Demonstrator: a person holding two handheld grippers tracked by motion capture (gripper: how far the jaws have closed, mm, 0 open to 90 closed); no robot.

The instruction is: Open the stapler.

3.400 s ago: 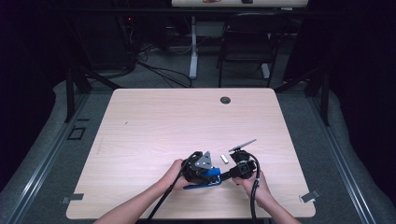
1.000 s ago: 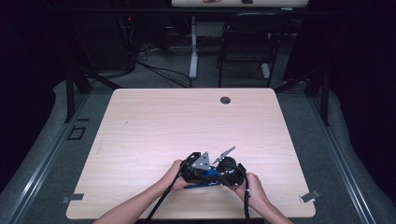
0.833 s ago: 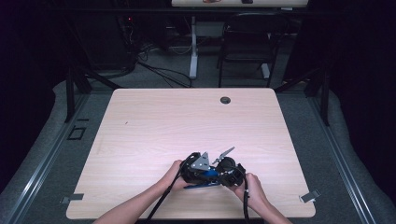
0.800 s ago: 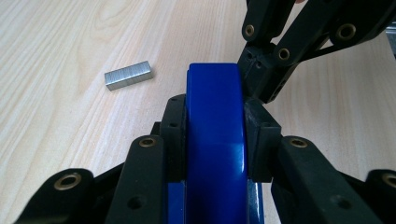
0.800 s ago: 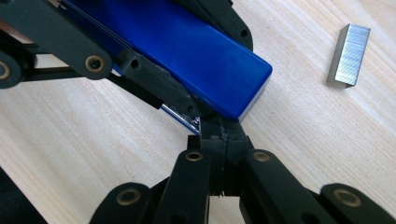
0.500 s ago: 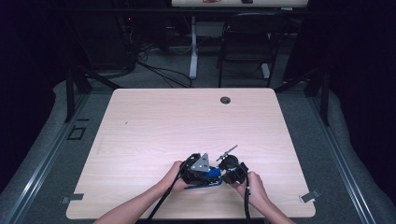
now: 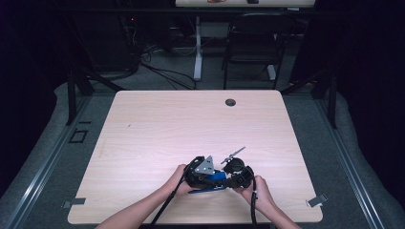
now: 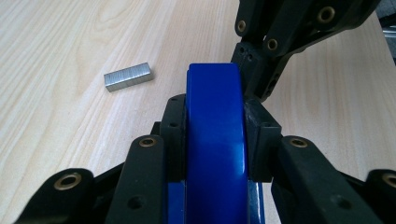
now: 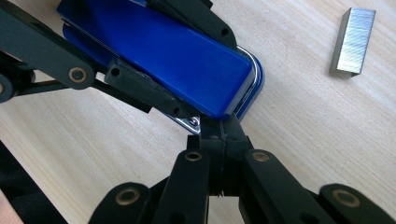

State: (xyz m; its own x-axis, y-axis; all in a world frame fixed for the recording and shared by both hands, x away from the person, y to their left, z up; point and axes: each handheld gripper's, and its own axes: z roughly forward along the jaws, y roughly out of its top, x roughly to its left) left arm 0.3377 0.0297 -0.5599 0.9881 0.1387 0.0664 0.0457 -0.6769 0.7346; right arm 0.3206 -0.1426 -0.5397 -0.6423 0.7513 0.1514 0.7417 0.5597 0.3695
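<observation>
A blue stapler lies low over the wooden table, near its front edge. My left gripper is shut on it, one pad pressing each side. My right gripper is shut, and its joined tips touch the chrome rim at the stapler's front corner. The left gripper view has the right gripper coming in from the upper right to the stapler's nose. From above, the left gripper and the right gripper meet over the stapler, a hand behind each.
A small silver block of staples lies loose on the table just past the stapler's nose, also seen as the staple block. A round cable hole sits at the table's far edge. A chair stands beyond.
Since the oldest frame the right gripper has moved left, in against the stapler's nose. Over the last second both hands have stayed put.
</observation>
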